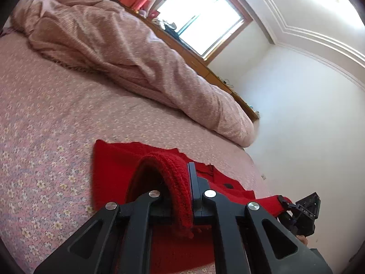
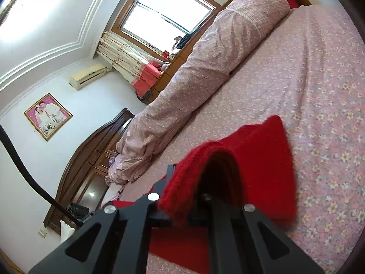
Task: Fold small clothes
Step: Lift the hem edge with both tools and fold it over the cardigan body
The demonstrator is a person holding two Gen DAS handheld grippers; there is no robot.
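A red knitted garment [image 1: 118,166] lies on the pink flowered bed sheet [image 1: 45,114]. My left gripper [image 1: 188,179] is shut on its near edge, and the pinched knit arches up over the left finger and hides it. At the right edge of the left wrist view, my right gripper [image 1: 305,209] holds the other end of the same edge. In the right wrist view, the red garment [image 2: 269,159] is lifted in a fold, with my right gripper [image 2: 180,180] shut on it. The cloth covers that gripper's right finger.
A rolled pink duvet [image 1: 136,52] lies along the far side of the bed, below the window [image 1: 200,16]. A wooden headboard [image 2: 91,150] and a white wall with a framed picture [image 2: 48,116] stand at the left of the right wrist view.
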